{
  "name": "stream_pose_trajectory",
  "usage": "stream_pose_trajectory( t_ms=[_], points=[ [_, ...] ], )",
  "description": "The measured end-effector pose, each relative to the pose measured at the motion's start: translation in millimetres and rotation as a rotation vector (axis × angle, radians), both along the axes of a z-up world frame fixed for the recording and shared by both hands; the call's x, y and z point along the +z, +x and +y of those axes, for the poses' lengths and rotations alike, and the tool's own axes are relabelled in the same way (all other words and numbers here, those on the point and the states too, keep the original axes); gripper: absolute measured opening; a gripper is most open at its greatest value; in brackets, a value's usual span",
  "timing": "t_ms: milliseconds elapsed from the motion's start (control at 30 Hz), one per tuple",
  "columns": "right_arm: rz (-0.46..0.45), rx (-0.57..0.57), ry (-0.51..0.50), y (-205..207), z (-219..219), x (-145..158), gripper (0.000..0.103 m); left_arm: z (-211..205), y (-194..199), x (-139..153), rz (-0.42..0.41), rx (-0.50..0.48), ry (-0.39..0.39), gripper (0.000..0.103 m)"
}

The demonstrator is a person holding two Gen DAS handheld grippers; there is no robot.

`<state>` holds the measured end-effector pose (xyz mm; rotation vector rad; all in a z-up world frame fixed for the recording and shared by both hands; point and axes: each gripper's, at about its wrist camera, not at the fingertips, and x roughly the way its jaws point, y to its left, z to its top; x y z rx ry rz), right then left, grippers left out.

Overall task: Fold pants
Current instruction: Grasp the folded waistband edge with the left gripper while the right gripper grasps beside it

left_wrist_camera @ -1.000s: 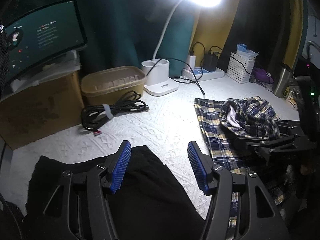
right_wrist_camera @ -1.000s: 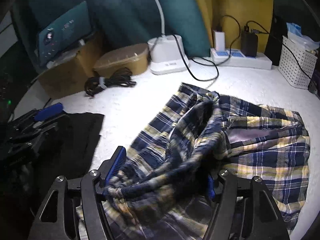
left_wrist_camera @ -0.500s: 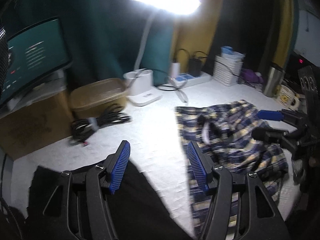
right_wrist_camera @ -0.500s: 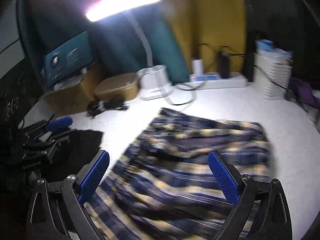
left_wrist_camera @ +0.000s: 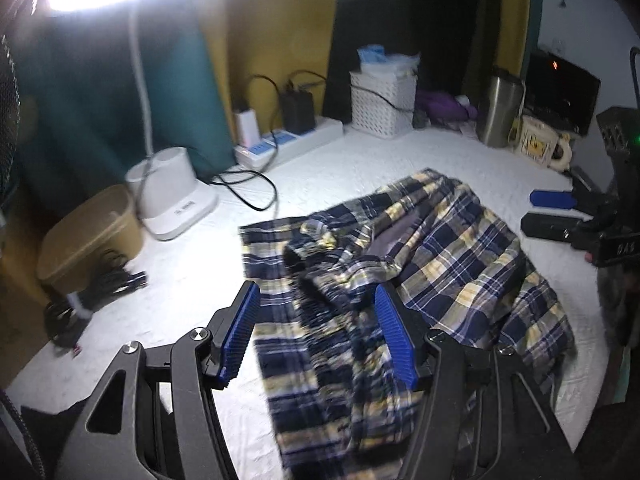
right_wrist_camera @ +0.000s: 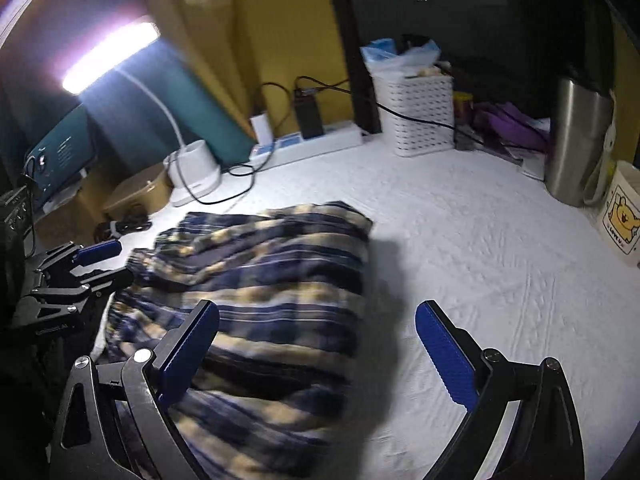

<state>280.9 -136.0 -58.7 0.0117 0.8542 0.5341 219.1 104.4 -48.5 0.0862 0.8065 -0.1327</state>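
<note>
The blue, yellow and white plaid pants lie crumpled on the white tablecloth; they also show in the right wrist view. My left gripper is open, its blue pads above the pants' near left part, a bunched fold between them. My right gripper is wide open and empty, raised over the pants' right edge. Each gripper also shows in the other view: the right one past the pants' right side, the left one at their left edge.
At the back stand a white lamp base, a power strip with chargers, a white basket, a steel tumbler and a cartoon mug. A tan box and a coiled cable lie left.
My right gripper let go of the bunched pants, opened wide and lifted to the right. The pants dropped flatter. My left gripper moved right, from the black cloth to over the pants.
</note>
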Motion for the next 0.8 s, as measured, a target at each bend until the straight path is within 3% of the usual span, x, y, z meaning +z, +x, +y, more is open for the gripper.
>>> stream_pose_trajectory(
  t_ms=[67,133,233,300,333,467,567,800],
  points=[
    [0.012,0.004,-0.003,7,-4,-5,0.074,-8,8,-7,0.006,-0.007,0.04,0.06],
    [0.015,0.016,-0.019,14,-4,-11,0.065,-17,14,-14,0.015,-0.005,0.112,0.06],
    [0.006,0.042,-0.01,26,-2,-17,0.064,-22,19,-21,0.007,-0.035,0.152,0.059],
    [-0.007,0.07,-0.014,32,3,-19,0.057,-24,22,-24,-0.005,-0.045,0.175,0.043],
    [-0.01,0.084,-0.015,35,7,-20,0.053,-24,25,-26,0.004,-0.052,0.174,0.029],
    [-0.006,0.136,-0.022,47,22,-26,0.031,-20,31,-21,0.003,-0.055,0.155,0.019],
    [-0.011,0.154,-0.033,54,31,-28,0.022,-15,35,-12,-0.018,-0.048,0.139,0.017],
    [-0.025,0.136,-0.061,68,47,-30,0.021,-3,56,-2,-0.052,-0.039,0.15,0.016]
  ],
)
